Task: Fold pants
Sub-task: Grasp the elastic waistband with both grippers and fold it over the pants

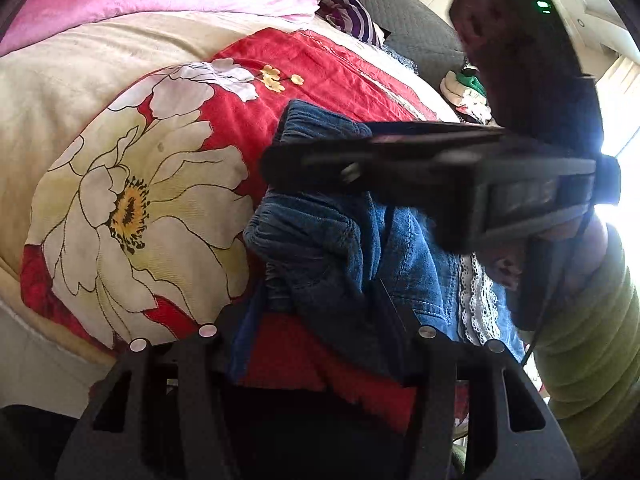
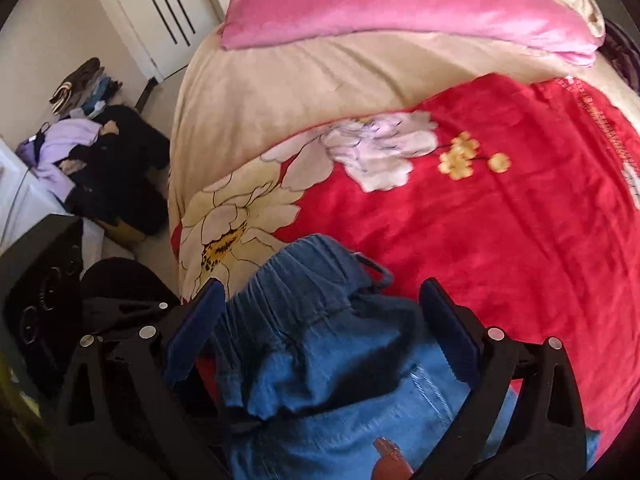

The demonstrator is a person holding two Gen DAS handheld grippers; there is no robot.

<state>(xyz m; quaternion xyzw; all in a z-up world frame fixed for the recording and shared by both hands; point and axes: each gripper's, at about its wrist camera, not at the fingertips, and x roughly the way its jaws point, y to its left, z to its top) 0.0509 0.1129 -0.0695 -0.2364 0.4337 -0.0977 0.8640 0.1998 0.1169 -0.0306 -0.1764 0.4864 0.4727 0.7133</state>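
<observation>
Blue denim pants (image 2: 320, 344) lie bunched — elastic waistband crumpled; white lace trim

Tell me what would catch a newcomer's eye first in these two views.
The red floral blanket, with its big cream flower, covers the near part of the bed. A crumpled pair of blue denim pants lies on it at the near edge, between the wide-open fingers of the right gripper. Behind, a pink pillow lies across the head of the bed.
</observation>
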